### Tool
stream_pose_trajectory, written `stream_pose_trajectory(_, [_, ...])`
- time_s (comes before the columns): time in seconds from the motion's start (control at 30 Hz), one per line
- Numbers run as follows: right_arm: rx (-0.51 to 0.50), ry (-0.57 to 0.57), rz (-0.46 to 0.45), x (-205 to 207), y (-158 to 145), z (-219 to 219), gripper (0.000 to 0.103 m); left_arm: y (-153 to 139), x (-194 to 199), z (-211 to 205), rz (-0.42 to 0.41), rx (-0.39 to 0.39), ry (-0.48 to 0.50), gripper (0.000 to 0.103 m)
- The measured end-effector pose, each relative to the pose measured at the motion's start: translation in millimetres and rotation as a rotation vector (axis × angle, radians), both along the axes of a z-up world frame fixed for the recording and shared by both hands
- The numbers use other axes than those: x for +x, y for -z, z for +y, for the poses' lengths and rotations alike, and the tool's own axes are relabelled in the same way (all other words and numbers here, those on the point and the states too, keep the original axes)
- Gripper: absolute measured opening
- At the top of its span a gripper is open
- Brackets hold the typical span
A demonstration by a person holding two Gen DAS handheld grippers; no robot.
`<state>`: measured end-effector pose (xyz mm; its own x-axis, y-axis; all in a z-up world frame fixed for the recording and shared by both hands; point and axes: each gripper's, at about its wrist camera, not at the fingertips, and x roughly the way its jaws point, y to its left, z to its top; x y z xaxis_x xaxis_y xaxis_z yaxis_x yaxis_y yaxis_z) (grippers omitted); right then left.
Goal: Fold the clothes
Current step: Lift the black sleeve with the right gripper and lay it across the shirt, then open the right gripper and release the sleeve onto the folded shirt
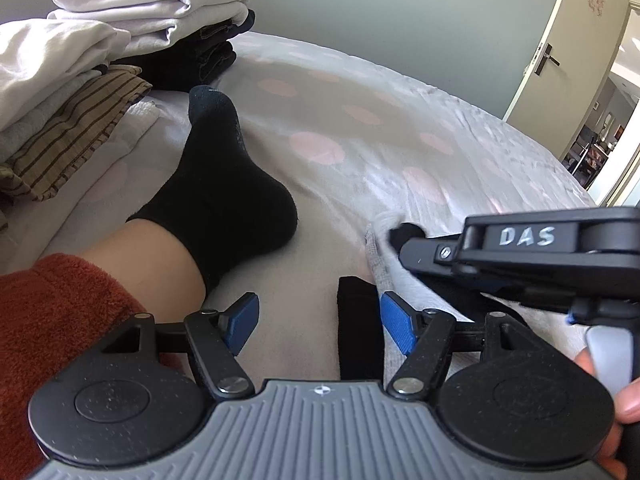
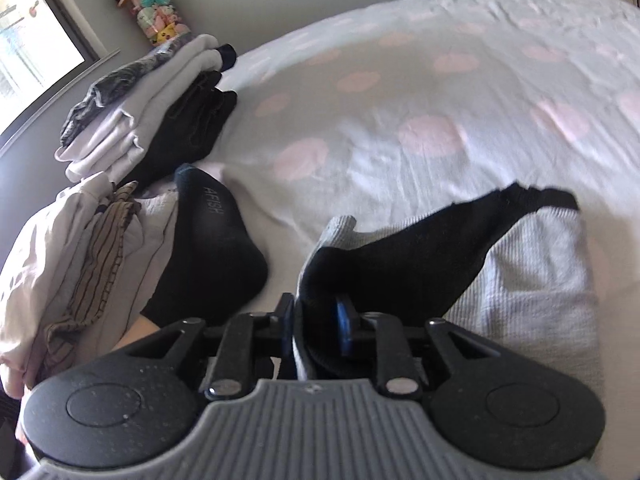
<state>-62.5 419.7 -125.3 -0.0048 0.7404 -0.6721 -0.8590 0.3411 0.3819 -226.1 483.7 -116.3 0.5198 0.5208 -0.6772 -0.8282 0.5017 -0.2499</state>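
Looking along the left gripper, its blue pads stand wide apart and hold nothing; a black sock lies flat between them on the spotted bedsheet, beside a grey ribbed garment; the right gripper reaches in over that cloth; folded stacks sit behind the person's socked foot. From the right wrist, the right gripper is pinched narrow on a black sock (perhaps some grey ribbed fabric too; blur hides the layers), the sock trailing away over it; piles suggest much is folded, these pieces left.
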Motion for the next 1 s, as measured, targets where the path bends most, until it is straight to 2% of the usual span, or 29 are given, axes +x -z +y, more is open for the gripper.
stream_pose_trajectory(0.23, [0.062,-0.002,-0.117,-3,-35,-50,0.034,-9,-7,-31,0.07,0.006,0.058,0.079])
stream_pose_trajectory(0.33, [0.068,0.027,-0.166,2,-41,-78,0.035,-11,-10,-44,0.098,0.007,0.08,0.079])
stream_pose_trajectory(0.43, [0.06,0.047,-0.163,5,-35,-99,0.035,-12,-16,-52,0.111,-0.001,0.079,0.079])
stream_pose_trajectory(0.5, [0.054,0.059,-0.159,6,-31,-113,0.035,-13,-23,-54,0.09,-0.026,0.071,0.079])
stream_pose_trajectory(0.67, [0.04,0.091,-0.15,11,-20,-147,0.035,-16,-44,-55,-0.062,-0.103,0.066,0.079])
stream_pose_trajectory(0.77, [0.032,0.11,-0.145,14,-13,-168,0.035,-19,-47,-59,-0.132,-0.115,0.101,0.079])
stream_pose_trajectory(0.87, [0.023,0.128,-0.14,17,-7,-188,0.035,-19,-39,-67,-0.131,-0.101,0.137,0.079])
stream_pose_trajectory(1.0, [0.041,0.099,-0.132,22,-3,-173,0.035,-14,-26,-76,-0.071,-0.08,0.165,0.079])
